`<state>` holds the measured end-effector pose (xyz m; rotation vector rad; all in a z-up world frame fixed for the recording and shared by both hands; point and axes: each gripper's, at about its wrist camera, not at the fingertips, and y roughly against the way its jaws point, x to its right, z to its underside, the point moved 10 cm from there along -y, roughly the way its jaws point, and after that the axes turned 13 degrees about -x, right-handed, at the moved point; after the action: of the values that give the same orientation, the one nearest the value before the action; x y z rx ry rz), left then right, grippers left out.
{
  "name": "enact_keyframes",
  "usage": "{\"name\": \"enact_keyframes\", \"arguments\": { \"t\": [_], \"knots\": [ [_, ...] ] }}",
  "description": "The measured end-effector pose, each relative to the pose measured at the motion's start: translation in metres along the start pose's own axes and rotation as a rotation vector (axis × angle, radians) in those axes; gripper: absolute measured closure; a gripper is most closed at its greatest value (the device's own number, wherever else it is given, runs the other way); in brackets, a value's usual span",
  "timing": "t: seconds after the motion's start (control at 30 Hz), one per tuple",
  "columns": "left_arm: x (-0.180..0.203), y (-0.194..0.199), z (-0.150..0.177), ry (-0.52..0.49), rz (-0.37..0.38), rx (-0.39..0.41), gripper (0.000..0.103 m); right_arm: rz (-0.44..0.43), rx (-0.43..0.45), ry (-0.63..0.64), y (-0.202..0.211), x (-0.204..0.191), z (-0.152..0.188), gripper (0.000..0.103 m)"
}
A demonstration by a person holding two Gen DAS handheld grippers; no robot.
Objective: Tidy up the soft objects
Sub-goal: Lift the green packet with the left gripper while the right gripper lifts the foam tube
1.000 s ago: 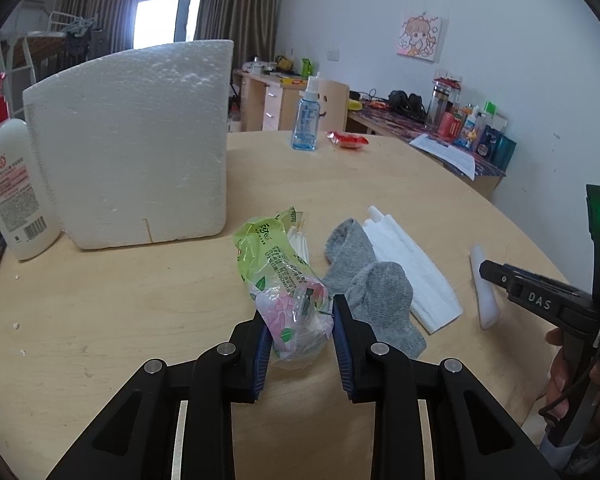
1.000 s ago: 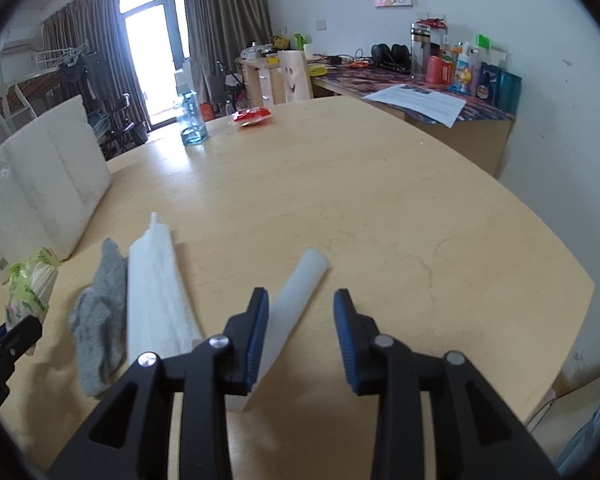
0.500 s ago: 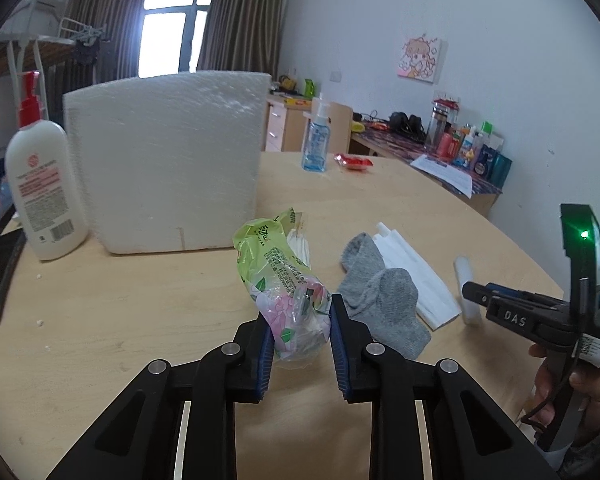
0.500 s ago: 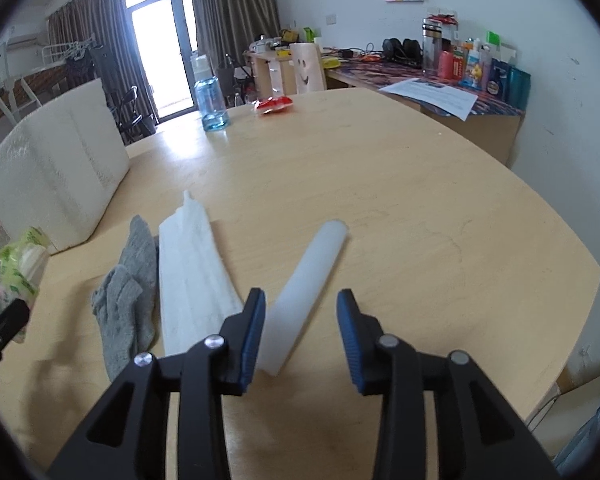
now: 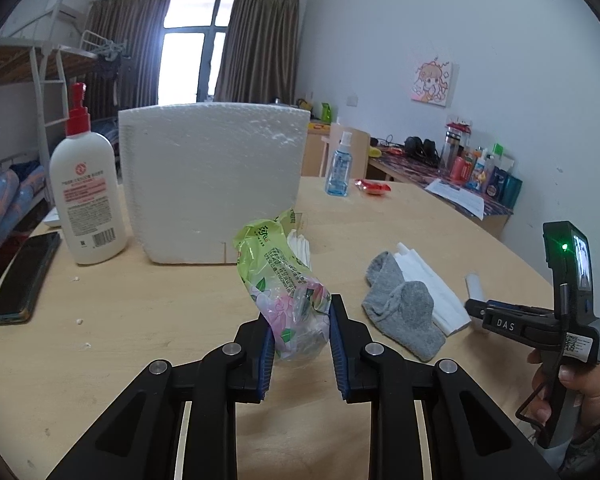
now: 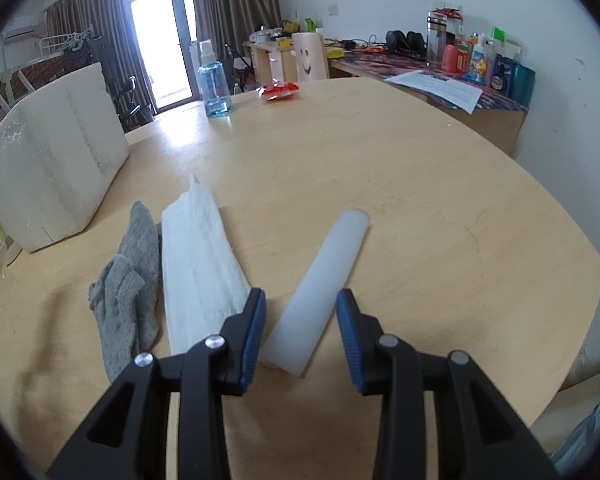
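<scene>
We hold the left gripper (image 5: pixel 300 332) pitched gently downward over the wooden table (image 5: pixel 140 312), its two blue pads clamped on the near end of a green tissue packet (image 5: pixel 284 280). The packet rises forward and to the left from between the fingers, its far end standing clear above the tabletop, with a white foam block (image 5: pixel 212 180) behind it. To the right of these fingers lies a grey sock (image 5: pixel 404 312), and just beyond the sock a folded white cloth (image 5: pixel 436 292), the two touching along one edge.

Our right gripper (image 6: pixel 300 320) tips more steeply toward the table. Its jaws are closing, with the near end of a white foam tube (image 6: pixel 324 280) lying between them; we see a gap on each side of the tube, so the pads do not yet press on it. The tube runs forward and slightly right from the fingers, flat on the table. Left of the right gripper's left finger (image 6: pixel 252 332) lies the white cloth, then the sock further left.

In the left wrist view our right hand (image 5: pixel 580 392) wraps the grip of that tool at the lower right edge, thumb along its side.
</scene>
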<state>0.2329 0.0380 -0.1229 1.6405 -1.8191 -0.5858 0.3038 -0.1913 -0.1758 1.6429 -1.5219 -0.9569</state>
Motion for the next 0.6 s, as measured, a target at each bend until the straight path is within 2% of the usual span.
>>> {"name": "enact_keyframes", "arguments": {
  "t": [0.03,0.13,0.27,0.6],
  "knots": [
    [-0.001,0.001,0.000,0.001,-0.004,0.005,0.077,0.012,0.002,-0.004,0.000,0.002,0.000,0.071],
    [-0.004,0.003,0.001,-0.001,-0.020,0.013,0.077,0.004,0.007,-0.011,0.000,0.004,-0.002,0.079],
    [0.000,0.004,0.002,-0.006,-0.027,0.018,0.077,-0.029,0.023,-0.013,0.002,0.006,-0.003,0.084],
    [0.005,0.020,0.005,-0.023,-0.038,0.045,0.077,-0.081,0.097,-0.016,0.031,0.006,0.000,0.084]
  ]
}}
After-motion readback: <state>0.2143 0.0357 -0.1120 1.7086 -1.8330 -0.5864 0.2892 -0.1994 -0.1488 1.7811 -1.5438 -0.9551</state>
